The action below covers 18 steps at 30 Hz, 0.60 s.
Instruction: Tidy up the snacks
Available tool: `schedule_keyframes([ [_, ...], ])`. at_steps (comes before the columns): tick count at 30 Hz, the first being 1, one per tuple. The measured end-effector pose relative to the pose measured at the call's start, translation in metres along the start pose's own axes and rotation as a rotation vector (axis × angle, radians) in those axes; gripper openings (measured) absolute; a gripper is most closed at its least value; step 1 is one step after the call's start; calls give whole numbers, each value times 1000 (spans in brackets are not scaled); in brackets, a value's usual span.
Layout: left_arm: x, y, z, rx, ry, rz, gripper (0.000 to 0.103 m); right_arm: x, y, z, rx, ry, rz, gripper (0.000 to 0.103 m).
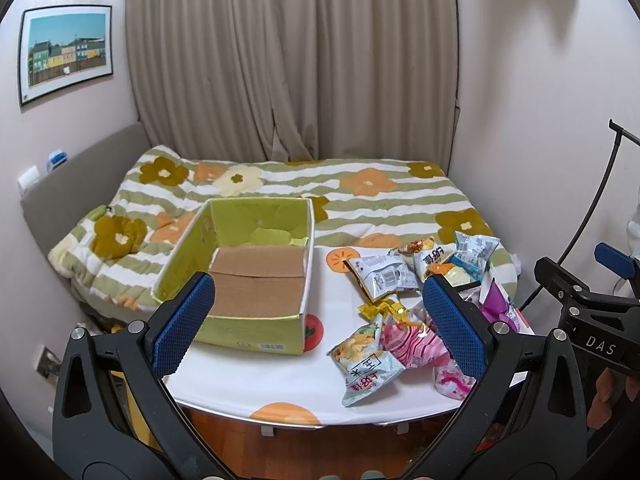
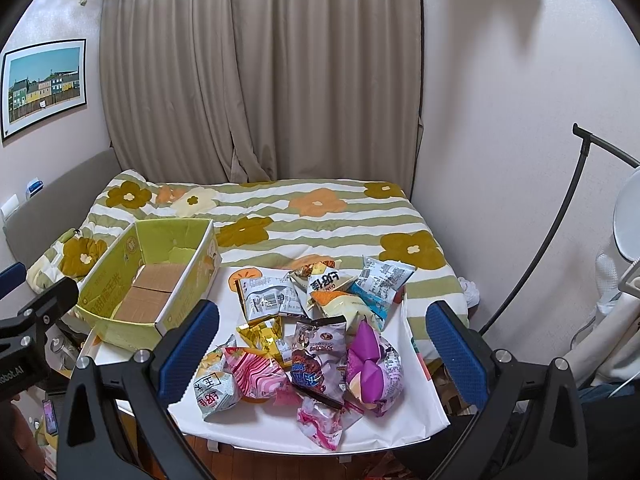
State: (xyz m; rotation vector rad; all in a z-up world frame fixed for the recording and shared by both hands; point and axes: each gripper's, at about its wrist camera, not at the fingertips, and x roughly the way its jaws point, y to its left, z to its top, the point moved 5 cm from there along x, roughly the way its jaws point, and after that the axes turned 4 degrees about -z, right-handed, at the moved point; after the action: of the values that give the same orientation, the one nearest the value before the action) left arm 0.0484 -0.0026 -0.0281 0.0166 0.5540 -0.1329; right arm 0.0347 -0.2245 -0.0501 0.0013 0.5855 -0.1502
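Note:
An open green cardboard box (image 1: 248,322), empty with a bare brown floor, stands on the left of a white table (image 1: 256,380); it also shows in the right wrist view (image 2: 120,332). A pile of snack packets (image 2: 316,344) lies to its right, among them a purple packet (image 2: 374,368), a pink striped one (image 2: 256,372) and a silver one (image 2: 268,300); the pile shows in the left wrist view (image 1: 404,300) too. My left gripper (image 1: 320,320) is open and empty above the table's front. My right gripper (image 2: 322,348) is open and empty, held over the pile.
A bed with a striped flower quilt (image 2: 320,216) lies behind the table, with curtains (image 2: 260,72) beyond. A black lamp stand (image 2: 560,216) curves up at the right wall. The right gripper's body (image 1: 592,320) is at the left view's right edge.

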Motion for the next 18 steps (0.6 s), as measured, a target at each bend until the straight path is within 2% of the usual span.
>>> schedule_keyframes([
  [18,4,-2,-2,-6,13,-10,103,1,1,-2,0,2,2,103],
])
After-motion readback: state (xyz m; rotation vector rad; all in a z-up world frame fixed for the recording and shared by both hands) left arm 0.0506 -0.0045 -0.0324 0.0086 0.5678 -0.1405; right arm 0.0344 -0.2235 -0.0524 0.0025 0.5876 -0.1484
